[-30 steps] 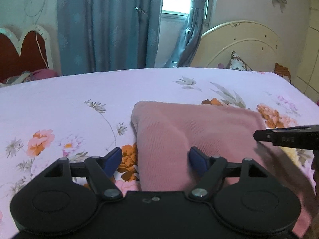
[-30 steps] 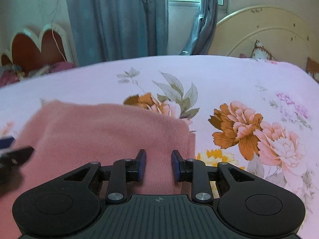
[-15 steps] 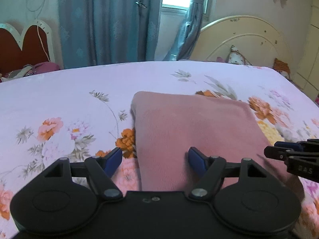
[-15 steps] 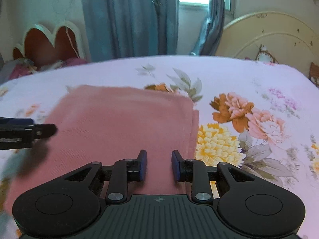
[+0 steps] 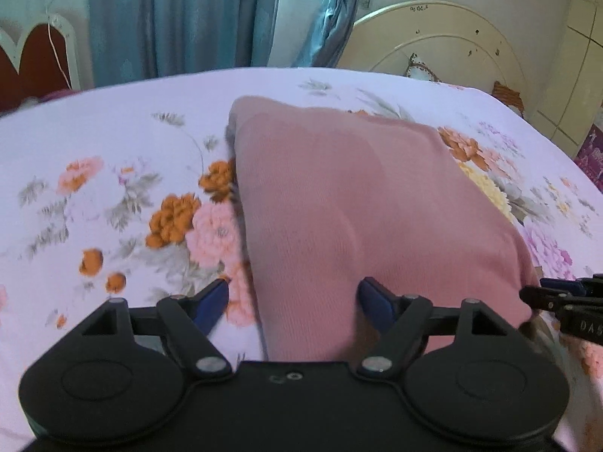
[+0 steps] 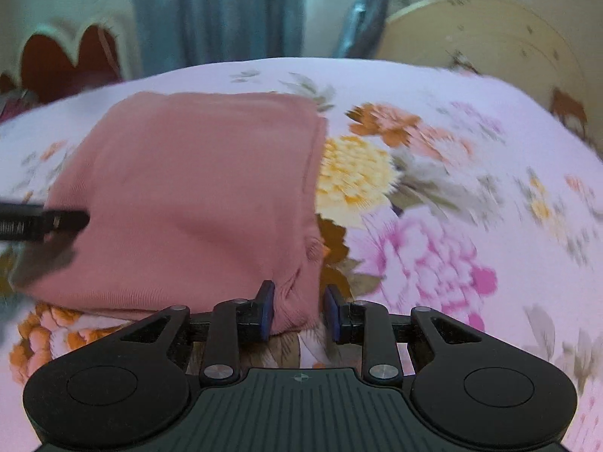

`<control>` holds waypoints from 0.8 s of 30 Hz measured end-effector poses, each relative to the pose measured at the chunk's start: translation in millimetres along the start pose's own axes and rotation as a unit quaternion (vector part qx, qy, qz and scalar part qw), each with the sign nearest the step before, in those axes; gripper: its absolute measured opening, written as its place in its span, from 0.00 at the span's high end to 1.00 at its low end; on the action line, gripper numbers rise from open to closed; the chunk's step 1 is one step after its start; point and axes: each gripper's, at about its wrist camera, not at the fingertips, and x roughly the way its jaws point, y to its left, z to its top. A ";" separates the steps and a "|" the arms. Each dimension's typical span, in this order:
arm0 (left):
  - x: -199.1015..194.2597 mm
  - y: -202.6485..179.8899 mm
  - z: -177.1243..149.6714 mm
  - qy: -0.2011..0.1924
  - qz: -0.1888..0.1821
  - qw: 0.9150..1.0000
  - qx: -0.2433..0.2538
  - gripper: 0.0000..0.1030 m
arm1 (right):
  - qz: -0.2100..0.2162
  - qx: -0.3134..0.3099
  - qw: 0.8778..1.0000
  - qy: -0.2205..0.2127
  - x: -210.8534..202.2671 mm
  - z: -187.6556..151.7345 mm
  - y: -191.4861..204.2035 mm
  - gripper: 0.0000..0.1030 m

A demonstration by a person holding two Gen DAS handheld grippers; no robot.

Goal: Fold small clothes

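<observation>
A folded pink knit garment (image 5: pixel 339 196) (image 6: pixel 196 196) lies flat on the floral bedsheet (image 5: pixel 113 188). My left gripper (image 5: pixel 296 301) hovers over its near left edge, and its jaws are opening wide. The cloth runs between the blue pads (image 5: pixel 215 301), but they do not press on it. In the right wrist view the left gripper (image 6: pixel 71 220) pokes in from the left over the cloth. My right gripper (image 6: pixel 297 312) is at the garment's near right corner, its jaws narrowly apart. The corner lies between them, and a gap shows at the right pad (image 6: pixel 331 312). The right gripper (image 5: pixel 557 297) also shows at the right edge of the left wrist view.
The bed stretches far to the left and right of the garment. A cream headboard (image 5: pixel 433 45) with a cushion (image 5: pixel 422 71) stands at the back right. Blue curtains (image 5: pixel 169 19) and a red heart-shaped headboard (image 6: pixel 68 60) are behind.
Both grippers have drawn back toward me along the garment and now sit at its near edge. The garment stayed in place on the sheet. The left jaws stand a little wider.
</observation>
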 end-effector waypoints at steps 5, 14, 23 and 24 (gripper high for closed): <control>-7.4 13.6 3.9 0.025 -0.042 0.998 -0.035 0.24 | 0.023 0.049 0.998 0.013 -10.8 5.8 -13.2 0.74; 5.7 32.5 41.7 0.008 -0.042 0.994 -0.105 0.10 | 0.083 0.083 0.993 -0.018 14.9 64.9 -26.7 0.73; 55.4 38.5 52.1 0.037 -0.089 0.984 -0.152 0.10 | 0.142 0.119 0.983 -0.005 84.7 86.9 -45.0 0.45; 57.5 36.3 52.2 0.035 -0.092 0.984 -0.147 0.11 | 0.144 0.118 0.983 -0.007 87.0 87.4 -44.6 0.45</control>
